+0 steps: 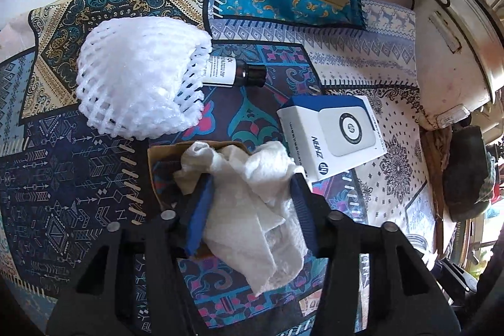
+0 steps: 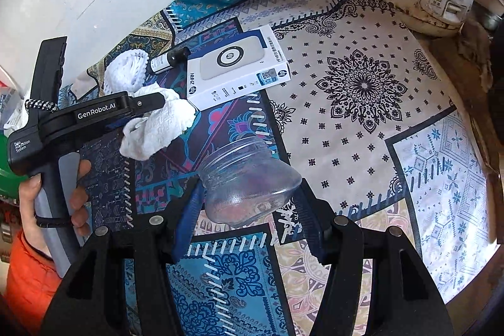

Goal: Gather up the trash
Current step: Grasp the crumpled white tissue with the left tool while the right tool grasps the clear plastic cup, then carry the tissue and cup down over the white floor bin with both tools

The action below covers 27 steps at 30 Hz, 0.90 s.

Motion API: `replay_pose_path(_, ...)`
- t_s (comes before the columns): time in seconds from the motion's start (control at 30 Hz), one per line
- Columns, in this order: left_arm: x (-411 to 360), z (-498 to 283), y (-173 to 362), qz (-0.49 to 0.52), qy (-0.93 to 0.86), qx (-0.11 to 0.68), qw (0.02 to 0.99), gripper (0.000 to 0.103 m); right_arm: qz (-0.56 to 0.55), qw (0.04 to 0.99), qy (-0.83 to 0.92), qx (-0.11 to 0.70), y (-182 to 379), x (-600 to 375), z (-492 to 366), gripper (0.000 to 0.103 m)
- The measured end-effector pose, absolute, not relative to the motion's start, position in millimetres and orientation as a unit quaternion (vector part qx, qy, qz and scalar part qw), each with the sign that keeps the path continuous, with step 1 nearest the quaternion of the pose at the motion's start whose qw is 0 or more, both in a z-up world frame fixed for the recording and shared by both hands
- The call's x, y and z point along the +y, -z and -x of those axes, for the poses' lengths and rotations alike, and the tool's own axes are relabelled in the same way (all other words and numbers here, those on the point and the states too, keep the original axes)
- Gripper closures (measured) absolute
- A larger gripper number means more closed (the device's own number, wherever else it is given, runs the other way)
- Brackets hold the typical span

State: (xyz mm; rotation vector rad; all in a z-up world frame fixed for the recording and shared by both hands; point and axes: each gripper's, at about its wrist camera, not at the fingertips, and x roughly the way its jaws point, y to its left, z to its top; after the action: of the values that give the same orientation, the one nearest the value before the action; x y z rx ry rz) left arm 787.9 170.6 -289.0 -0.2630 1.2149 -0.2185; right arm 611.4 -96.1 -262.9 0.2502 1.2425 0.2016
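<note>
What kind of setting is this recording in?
Probably a lived-in home, likely a kitchen or dining corner: a patchwork-print tablecloth covers the table, a worn white cooker-like appliance stands at its edge, and household litter such as crumpled tissue lies about.

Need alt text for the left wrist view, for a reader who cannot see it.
The left tool grips a crumpled white paper towel above a patterned cloth. Beyond it lie a white foam fruit net, a small dark bottle and a white HP box.

Crumpled paper tissue point(image 1: 252, 203); clear glossy plastic jar point(image 2: 249, 181); patterned cloth point(image 2: 362, 122)
</note>
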Motion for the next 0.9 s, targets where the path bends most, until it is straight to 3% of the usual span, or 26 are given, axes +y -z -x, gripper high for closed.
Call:
replay_pose_path(0.07, 167, -790, 287, 0.134, 0.12, 0.565, 0.806, 0.093, -0.119, 0.801, -0.095, 0.579, 263, -96, -610, 0.048)
replay_pose_path(0.17, 155, -788, 278, 0.098, 0.109, 0.557, 0.818, 0.098, -0.117, 0.802, -0.101, 0.577, 261, -93, -608, 0.048)
replay_pose_path(0.7, 139, -719, 187, 0.071, 0.073, 0.483, 0.87, 0.1, -0.084, 0.837, -0.159, 0.518, 210, -109, -582, 0.048)
replay_pose_path(0.9, 115, -671, 188, 0.077, 0.05, 0.485, 0.87, 0.1, -0.061, 0.838, -0.194, 0.506, 198, -128, -555, 0.048)
